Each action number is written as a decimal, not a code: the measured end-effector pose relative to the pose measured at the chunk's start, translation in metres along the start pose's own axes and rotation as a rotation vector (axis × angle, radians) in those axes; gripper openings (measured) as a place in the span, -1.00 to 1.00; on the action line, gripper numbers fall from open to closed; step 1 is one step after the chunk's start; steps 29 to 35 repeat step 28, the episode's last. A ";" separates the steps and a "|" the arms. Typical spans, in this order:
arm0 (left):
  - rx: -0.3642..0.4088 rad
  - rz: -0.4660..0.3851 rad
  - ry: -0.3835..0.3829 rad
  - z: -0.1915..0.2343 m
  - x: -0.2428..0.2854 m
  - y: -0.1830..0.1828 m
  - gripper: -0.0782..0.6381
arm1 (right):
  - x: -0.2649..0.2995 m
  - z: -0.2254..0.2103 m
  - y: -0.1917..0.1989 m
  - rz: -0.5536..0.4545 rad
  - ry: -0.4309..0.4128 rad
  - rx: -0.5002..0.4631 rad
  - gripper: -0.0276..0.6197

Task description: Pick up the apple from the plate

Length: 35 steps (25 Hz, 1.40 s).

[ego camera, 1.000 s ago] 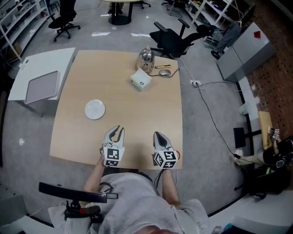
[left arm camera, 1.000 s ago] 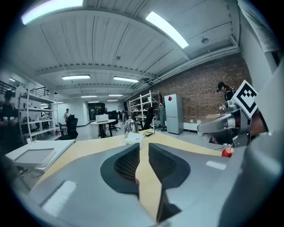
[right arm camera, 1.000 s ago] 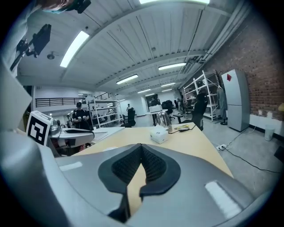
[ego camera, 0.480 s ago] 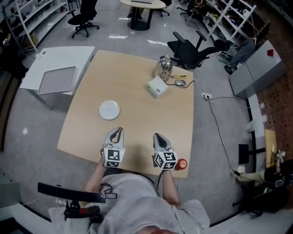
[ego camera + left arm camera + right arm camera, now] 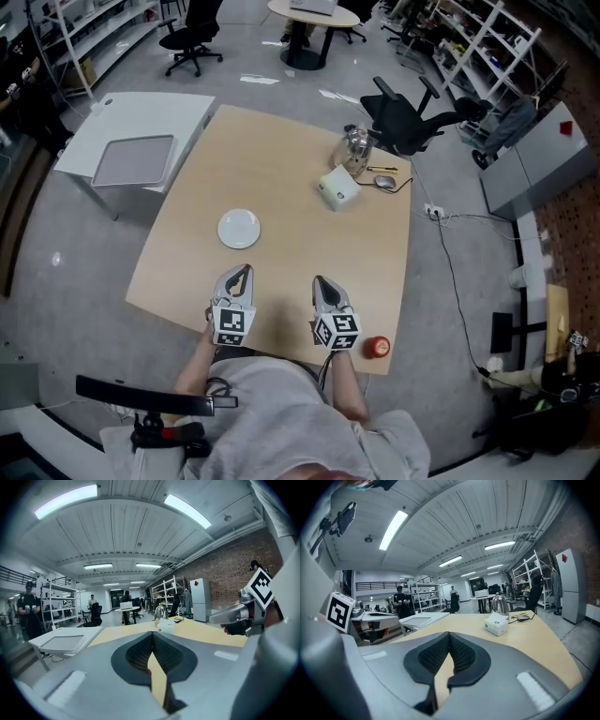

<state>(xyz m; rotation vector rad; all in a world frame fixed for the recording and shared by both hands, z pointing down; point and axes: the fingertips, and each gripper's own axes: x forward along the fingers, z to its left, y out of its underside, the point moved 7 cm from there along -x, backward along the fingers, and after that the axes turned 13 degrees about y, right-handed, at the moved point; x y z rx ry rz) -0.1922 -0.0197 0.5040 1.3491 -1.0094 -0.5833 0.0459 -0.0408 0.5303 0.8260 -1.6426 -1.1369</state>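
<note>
The red apple (image 5: 377, 347) lies on the wooden table (image 5: 281, 159) at its near right corner, not on the plate. The white plate (image 5: 239, 228) sits bare, left of the table's middle. My left gripper (image 5: 244, 271) hovers over the near edge, just short of the plate; its jaws are closing to shut with nothing between them (image 5: 152, 634). My right gripper (image 5: 319, 280) is beside it, left of the apple and apart from it, shut and holding nothing (image 5: 449, 634). The apple shows in neither gripper view.
A white box (image 5: 338, 187), a metal kettle (image 5: 355, 143) and a mouse (image 5: 385, 181) stand at the table's far right. A white side table with a grey tray (image 5: 133, 159) is to the left. An office chair (image 5: 405, 117) stands behind the table.
The table has slid up and right in the head view, and the apple has come into sight at the near right corner. The left jaws have closed from a small gap.
</note>
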 end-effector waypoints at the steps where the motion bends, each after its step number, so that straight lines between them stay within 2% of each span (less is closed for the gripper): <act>1: 0.000 0.002 0.000 0.002 0.000 0.001 -0.73 | 0.002 0.001 0.000 0.001 -0.001 -0.007 -0.90; 35: 0.012 0.006 0.016 0.005 0.009 0.002 -0.73 | 0.007 -0.002 0.003 0.008 0.004 -0.013 -0.90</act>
